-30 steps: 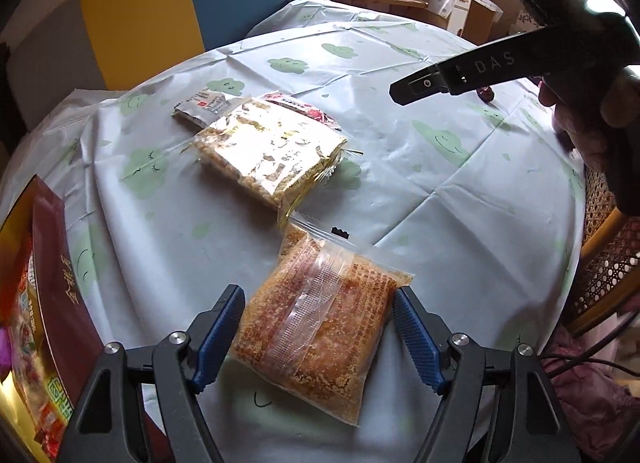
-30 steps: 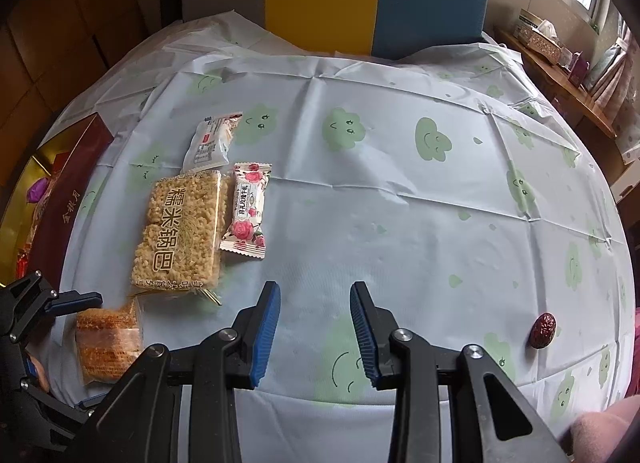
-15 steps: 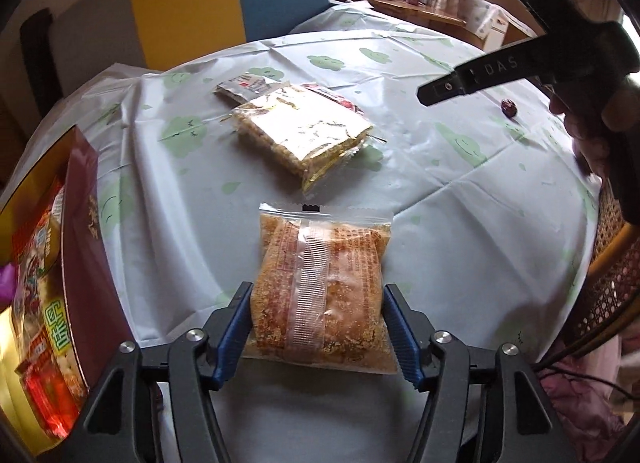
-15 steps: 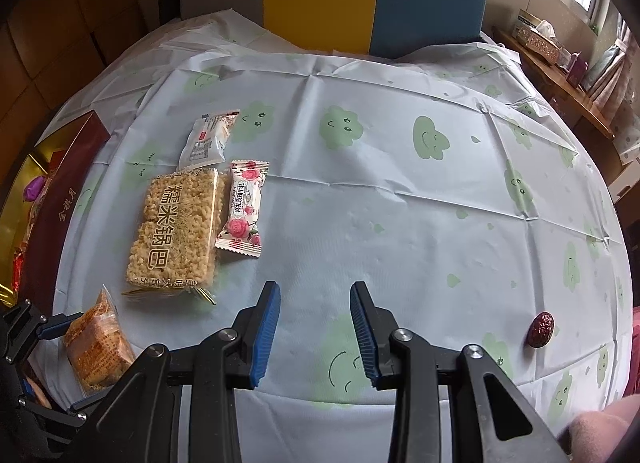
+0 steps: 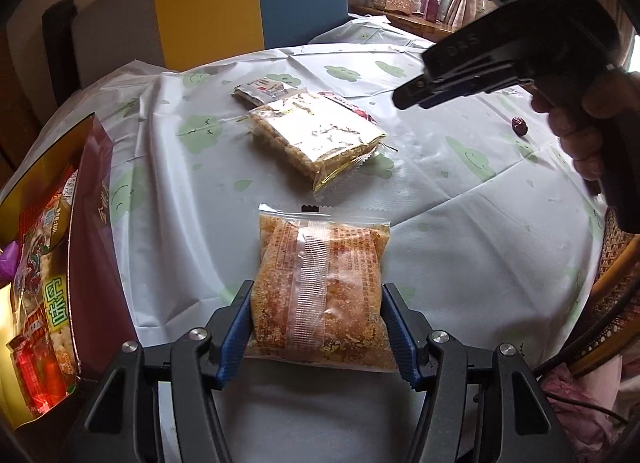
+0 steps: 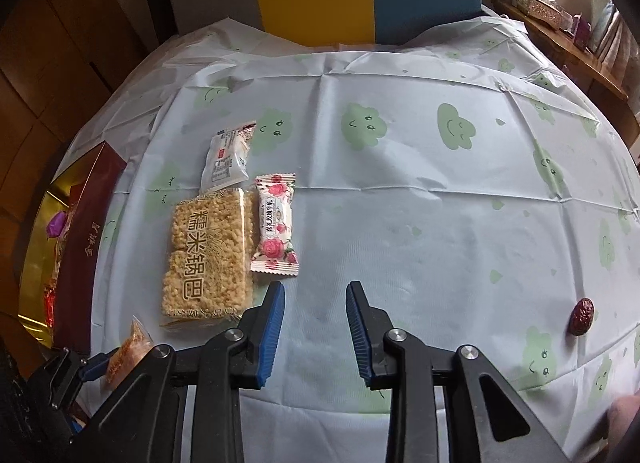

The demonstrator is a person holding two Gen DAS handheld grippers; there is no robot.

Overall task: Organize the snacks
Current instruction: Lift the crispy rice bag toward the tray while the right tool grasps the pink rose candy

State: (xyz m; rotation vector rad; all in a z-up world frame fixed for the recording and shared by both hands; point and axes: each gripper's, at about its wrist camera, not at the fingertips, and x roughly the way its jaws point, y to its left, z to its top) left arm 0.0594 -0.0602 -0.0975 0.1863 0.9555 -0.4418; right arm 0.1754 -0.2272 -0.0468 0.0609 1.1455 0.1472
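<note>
Right wrist: rice-cracker pack [image 6: 208, 255] reads 糯米锅巴; box [image 6: 90, 251] reads 金礼月.

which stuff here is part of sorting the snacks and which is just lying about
Part of the job:
- orange crumb snack bag, gripped in left claw
- rice cracker pack
- rose-print candy
- white sachet
- red date
- snack box
- right claw, nothing between its pads

Just lying about:
- tissue box
- chair

The snack box [image 5: 48, 263] is cut off by the left wrist view's left edge.
</note>
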